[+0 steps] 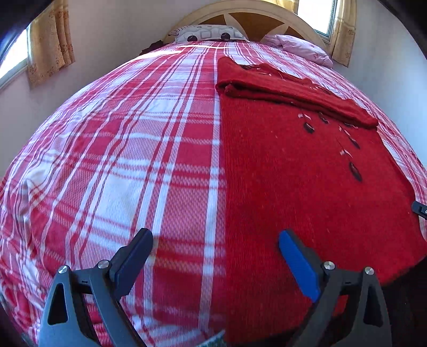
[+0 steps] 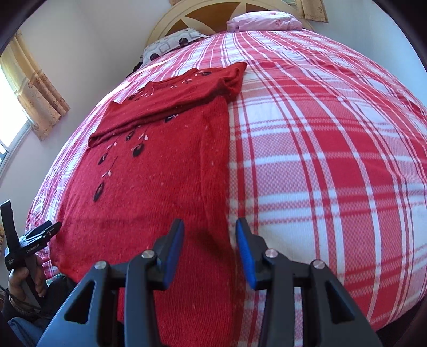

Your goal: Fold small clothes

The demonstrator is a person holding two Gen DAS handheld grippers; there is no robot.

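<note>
The knitted sweater (image 2: pixel 165 186) is deep red, with small black and pale pink leaf embroidery. The bedspread (image 1: pixel 128 160) has a red, pink and white check pattern. One pillow (image 1: pixel 210 33) is grey-white with dark circles, the other pillow (image 2: pixel 264 21) is light pink. The curtains (image 1: pixel 50 42) are yellow-beige with flowers. The gripper pads (image 2: pixel 246 253) are blue.

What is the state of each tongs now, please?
Left tongs: open, holding nothing.
Right tongs: open, empty, above the red knitted sweater.
</note>
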